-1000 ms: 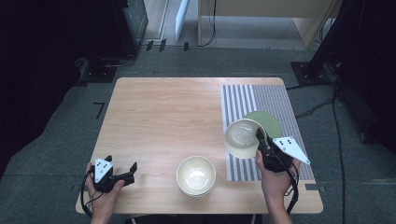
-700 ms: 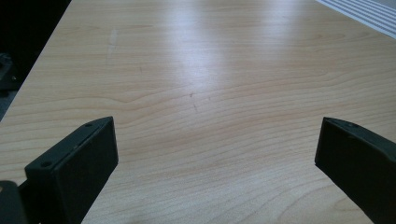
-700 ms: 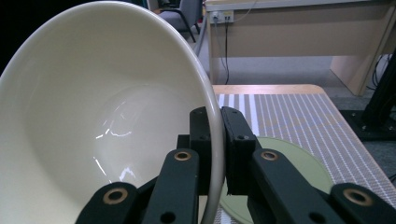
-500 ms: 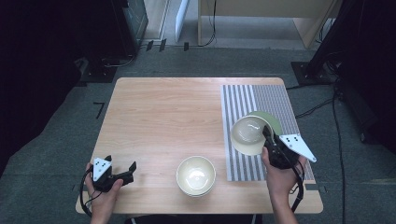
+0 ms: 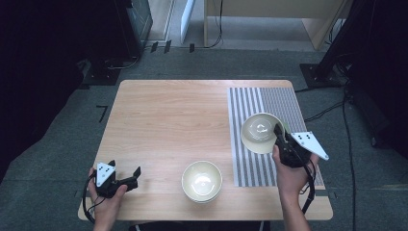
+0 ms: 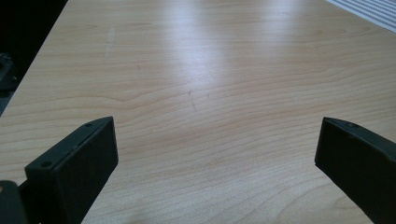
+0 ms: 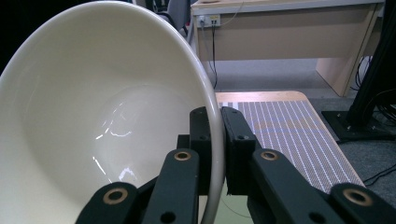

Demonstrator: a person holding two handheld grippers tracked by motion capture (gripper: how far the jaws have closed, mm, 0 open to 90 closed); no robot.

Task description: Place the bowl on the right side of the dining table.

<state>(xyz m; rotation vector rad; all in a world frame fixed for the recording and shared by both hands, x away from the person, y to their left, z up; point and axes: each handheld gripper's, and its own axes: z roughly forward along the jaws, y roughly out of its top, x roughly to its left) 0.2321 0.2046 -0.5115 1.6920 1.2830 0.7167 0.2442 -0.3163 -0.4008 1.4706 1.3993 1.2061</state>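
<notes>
A cream bowl [image 5: 259, 132] hangs tilted above the striped mat [image 5: 250, 163], its inside facing up and toward the table's middle. My right gripper [image 5: 277, 129] is shut on the bowl's right rim; in the right gripper view the jaws [image 7: 215, 119] pinch the thin wall of the bowl [image 7: 93, 130]. A sliver of a pale green plate [image 5: 287, 126] peeks out from under the bowl. A second cream bowl [image 5: 202, 180] stands upright on the wood near the front edge. My left gripper [image 5: 126, 179] rests open at the front left corner, with bare wood between its jaws [image 6: 217, 140].
The wooden table [image 5: 168, 125] has bare wood across its left and middle. The striped mat covers the right part. Beyond the far edge are a dark floor, cables and a desk [image 7: 280, 32].
My right gripper has carried the bowl a little to the right and farther back over the mat. The left gripper and the front bowl have stayed put.
</notes>
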